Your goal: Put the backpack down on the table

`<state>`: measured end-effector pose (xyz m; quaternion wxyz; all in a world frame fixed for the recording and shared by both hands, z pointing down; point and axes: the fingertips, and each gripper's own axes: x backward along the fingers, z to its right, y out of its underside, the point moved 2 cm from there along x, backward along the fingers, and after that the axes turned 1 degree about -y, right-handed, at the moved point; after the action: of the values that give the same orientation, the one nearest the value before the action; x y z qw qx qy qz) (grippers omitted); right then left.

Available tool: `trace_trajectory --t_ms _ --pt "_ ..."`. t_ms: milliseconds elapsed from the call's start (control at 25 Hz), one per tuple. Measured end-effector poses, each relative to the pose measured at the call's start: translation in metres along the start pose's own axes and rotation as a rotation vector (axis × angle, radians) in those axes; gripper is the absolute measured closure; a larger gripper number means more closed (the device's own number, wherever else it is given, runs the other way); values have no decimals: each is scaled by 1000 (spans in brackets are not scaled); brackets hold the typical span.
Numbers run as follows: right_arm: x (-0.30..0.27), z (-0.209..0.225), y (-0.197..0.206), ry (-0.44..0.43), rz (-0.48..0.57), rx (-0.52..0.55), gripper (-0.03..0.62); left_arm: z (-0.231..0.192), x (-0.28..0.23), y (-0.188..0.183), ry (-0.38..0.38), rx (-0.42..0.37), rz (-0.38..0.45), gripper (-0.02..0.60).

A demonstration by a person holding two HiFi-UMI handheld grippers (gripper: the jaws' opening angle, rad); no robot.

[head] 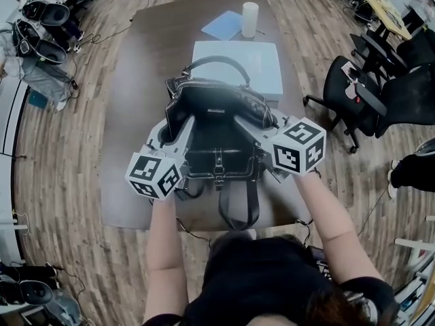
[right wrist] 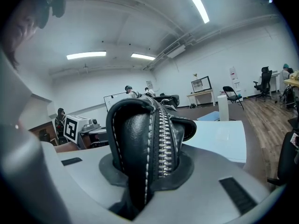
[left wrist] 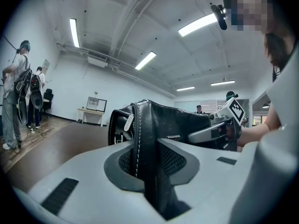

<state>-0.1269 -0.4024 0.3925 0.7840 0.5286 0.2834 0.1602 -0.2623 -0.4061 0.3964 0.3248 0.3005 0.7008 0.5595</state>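
Observation:
A black leather backpack [head: 217, 114] with a top handle and a silver zip is held upright between my two grippers over the brown table [head: 143, 60]. My left gripper [head: 170, 126] is shut on the bag's left edge, and my right gripper [head: 266, 124] is shut on its right edge. In the left gripper view the stitched leather seam [left wrist: 148, 129] sits pinched between the jaws of the left gripper [left wrist: 149, 171]. In the right gripper view the zipped edge [right wrist: 154, 139] is clamped in the right gripper [right wrist: 145, 178]. Straps [head: 238, 206] hang at the bag's near side. Whether the bag's bottom touches the table is hidden.
A flat pale blue box [head: 238, 63] lies on the table just beyond the bag. Farther back stand a white cylinder [head: 250, 19] and a blue sheet [head: 223, 26]. Black office chairs [head: 370, 90] stand to the right, and bags and gear [head: 41, 39] lie on the floor at left.

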Motion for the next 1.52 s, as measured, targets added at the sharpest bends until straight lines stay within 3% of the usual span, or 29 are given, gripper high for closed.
trace_trajectory --t_ms 560,920,1120,1520 --pt "7 -9 0 -36 -20 14 483 5 15 -4 29 32 24 455" --pt "19 -9 2 -22 -49 72 391 12 26 -5 -27 25 9 412" --pt "43 -15 7 -11 -41 83 353 27 37 -4 -63 4 3 353" --pt "62 -19 10 -29 -22 80 306 34 49 -6 -110 13 7 331"
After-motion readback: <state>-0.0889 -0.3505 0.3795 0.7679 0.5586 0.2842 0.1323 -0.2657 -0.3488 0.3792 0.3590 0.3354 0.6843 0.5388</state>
